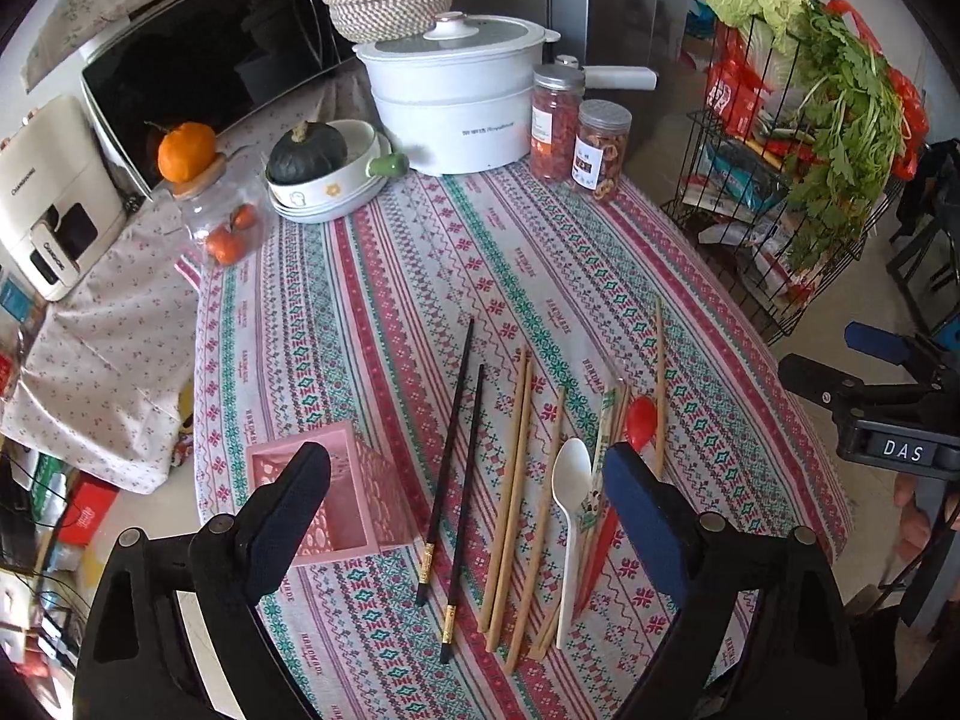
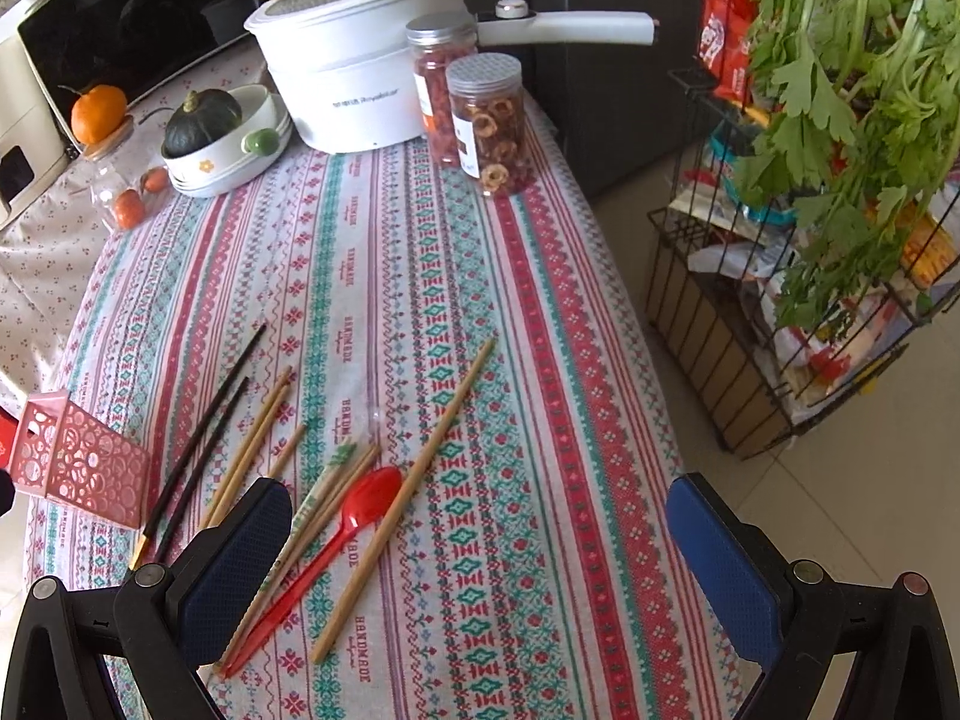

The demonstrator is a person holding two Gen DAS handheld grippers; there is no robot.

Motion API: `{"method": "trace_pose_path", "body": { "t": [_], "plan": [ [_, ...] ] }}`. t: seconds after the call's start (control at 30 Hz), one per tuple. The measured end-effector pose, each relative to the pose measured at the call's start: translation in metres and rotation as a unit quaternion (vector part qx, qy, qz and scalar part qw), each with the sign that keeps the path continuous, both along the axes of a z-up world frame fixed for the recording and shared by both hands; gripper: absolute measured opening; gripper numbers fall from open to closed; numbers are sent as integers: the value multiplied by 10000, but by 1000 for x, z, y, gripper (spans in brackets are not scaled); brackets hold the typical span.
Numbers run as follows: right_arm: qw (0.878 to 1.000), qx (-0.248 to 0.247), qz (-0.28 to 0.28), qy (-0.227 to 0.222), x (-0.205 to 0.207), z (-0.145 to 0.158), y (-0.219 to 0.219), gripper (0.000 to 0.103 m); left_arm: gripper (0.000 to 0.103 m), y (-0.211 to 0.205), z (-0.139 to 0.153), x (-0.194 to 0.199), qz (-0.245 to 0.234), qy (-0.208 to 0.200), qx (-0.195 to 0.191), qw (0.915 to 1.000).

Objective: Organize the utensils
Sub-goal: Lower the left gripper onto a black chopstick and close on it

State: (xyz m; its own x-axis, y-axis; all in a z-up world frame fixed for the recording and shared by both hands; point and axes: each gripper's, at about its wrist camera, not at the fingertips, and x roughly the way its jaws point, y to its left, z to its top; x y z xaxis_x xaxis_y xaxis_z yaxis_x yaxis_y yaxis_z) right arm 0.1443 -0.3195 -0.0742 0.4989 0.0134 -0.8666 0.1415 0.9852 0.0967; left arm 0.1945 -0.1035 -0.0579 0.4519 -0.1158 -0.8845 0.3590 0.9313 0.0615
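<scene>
Utensils lie on the striped tablecloth: two black chopsticks [image 1: 456, 456], several wooden chopsticks [image 1: 516, 474], a white plastic spoon [image 1: 570, 510], a red plastic spoon [image 1: 641, 417] and a wrapped chopstick pair [image 1: 603, 456]. A pink perforated holder [image 1: 336, 495] lies at the left. My left gripper [image 1: 468, 480] is open and empty above them. My right gripper [image 2: 480, 516] is open and empty over the near table edge, with the red spoon [image 2: 354, 516], wooden chopsticks [image 2: 414, 480], black chopsticks [image 2: 204, 438] and pink holder [image 2: 78, 462] to its left. The right gripper also shows in the left wrist view, far right.
At the back stand a white pot [image 1: 450, 102], two jars [image 1: 576, 132], a bowl with a green squash [image 1: 324, 168], a glass jar with oranges [image 1: 216, 222] and a microwave [image 1: 198, 66]. A wire rack with greens [image 2: 810, 228] stands right of the table.
</scene>
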Motion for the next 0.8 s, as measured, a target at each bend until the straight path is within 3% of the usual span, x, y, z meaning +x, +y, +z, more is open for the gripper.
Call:
{"method": "trace_pose_path", "body": {
  "t": [0.03, 0.2, 0.3, 0.47, 0.6, 0.8],
  "plan": [
    [9999, 78, 26, 97, 5, -5, -2, 99, 81, -3, -9, 11, 11, 170, 6, 9999],
    [9967, 492, 131, 631, 26, -37, -6, 85, 37, -14, -57, 62, 212, 932, -24, 9954],
    [9943, 635, 199, 827, 34, -52, -7, 80, 26, -22, -83, 84, 307, 1206, 30, 9922],
    [9926, 737, 210, 946, 44, -66, -13, 78, 16, -32, -116, 114, 401, 1416, 205, 9889],
    [9917, 784, 183, 1006, 49, -75, -20, 76, 12, -37, -140, 129, 465, 1519, 478, 9861],
    [9907, 818, 157, 1077, 55, -85, -23, 75, 11, -36, -161, 142, 590, 1602, 559, 9837]
  ]
}}
